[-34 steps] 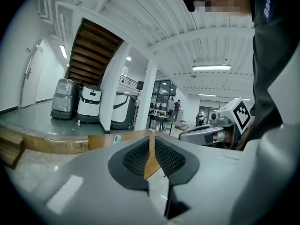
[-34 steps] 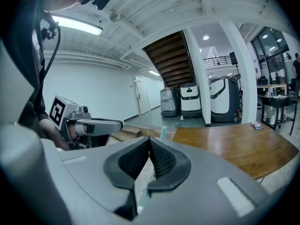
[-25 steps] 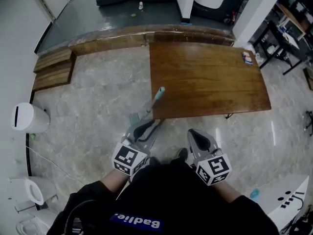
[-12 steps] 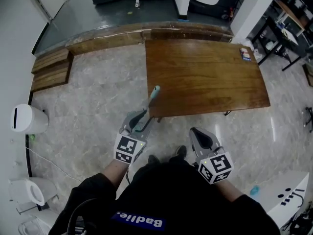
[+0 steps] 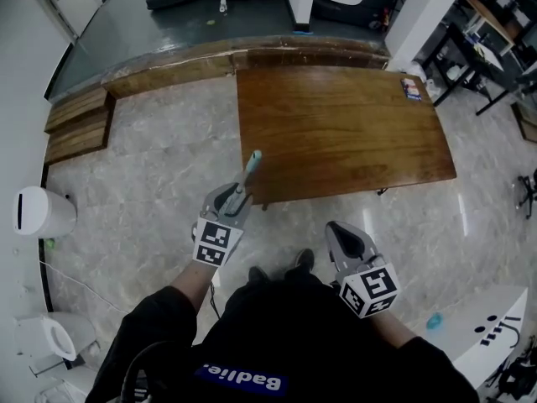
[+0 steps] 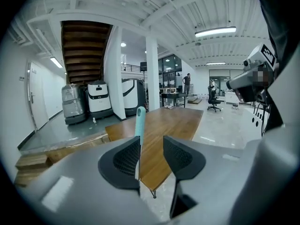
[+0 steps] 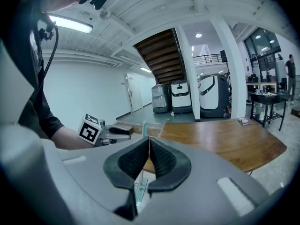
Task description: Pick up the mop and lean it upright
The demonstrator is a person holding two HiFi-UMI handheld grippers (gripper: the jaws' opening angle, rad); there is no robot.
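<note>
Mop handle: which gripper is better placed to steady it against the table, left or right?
Left. The left gripper has the mop handle between its jaws, which have just been opening; the right gripper is shut, off to the side.

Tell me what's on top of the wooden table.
Only a small flat packet near its far right corner. The mop handle covers a sliver of the table at its left edge.

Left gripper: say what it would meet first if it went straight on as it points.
The mop handle: it stands between the jaws of the left gripper, which have just been opening. Past it, probably the wooden table at its near edge; depth is unclear.
</note>
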